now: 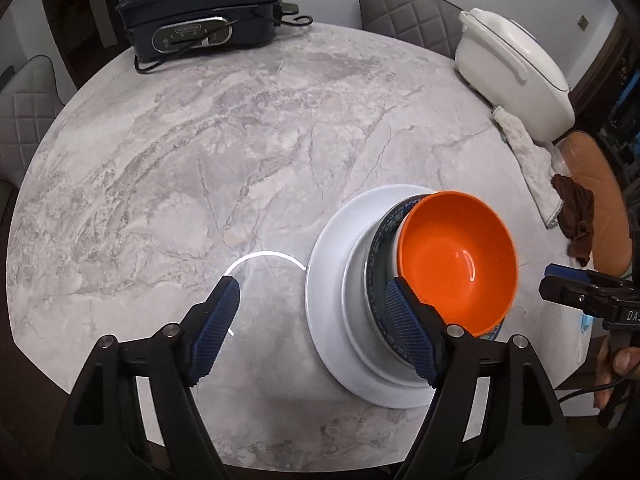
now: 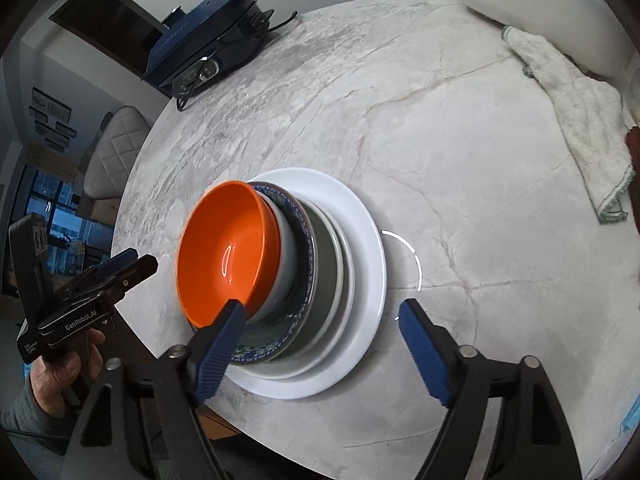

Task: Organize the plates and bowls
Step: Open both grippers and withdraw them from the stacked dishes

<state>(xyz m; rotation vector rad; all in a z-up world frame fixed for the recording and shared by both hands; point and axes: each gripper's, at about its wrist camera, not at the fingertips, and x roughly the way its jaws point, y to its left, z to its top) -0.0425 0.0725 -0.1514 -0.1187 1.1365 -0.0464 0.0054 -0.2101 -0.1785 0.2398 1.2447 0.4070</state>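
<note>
- Crockery sits in one stack on the round grey marble table (image 1: pixel 200 152), toward the near right part of the top in the left wrist view.
- At the bottom lies a large white plate (image 1: pixel 326 280), its rim bare on the left side; in the right wrist view that same large white plate (image 2: pixel 362 216) shows bare rim on the right.
- On it rest a smaller white plate (image 1: pixel 354 276), a grey-green plate (image 2: pixel 326 248), and a blue-patterned dish (image 2: pixel 302 224) whose floral rim shows at the near edge.
- A white bowl (image 2: pixel 286 248) sits in that dish, and the orange bowl (image 1: pixel 456 256) is nested on top, leaning slightly off centre.
- The left gripper (image 1: pixel 312 312) has its jaws spread wide with nothing clamped; one blue pad is over bare table, the other in front of the stack's near edge, whether touching I cannot tell.
- The right gripper (image 2: pixel 320 316) is likewise spread wide and empty, its fingers straddling the stack's near side.
- Each gripper is held in a person's hand (image 2: pixel 64 368).
- At the far edge stands a dark blue electric cooker (image 1: pixel 208 12) with its cord.
- On the right edge are a white lidded appliance (image 1: pixel 516 68), a white cloth (image 1: pixel 524 160) and a brown cloth (image 1: pixel 576 216).
- Quilted grey chairs (image 1: pixel 404 12) stand around the table.
</note>
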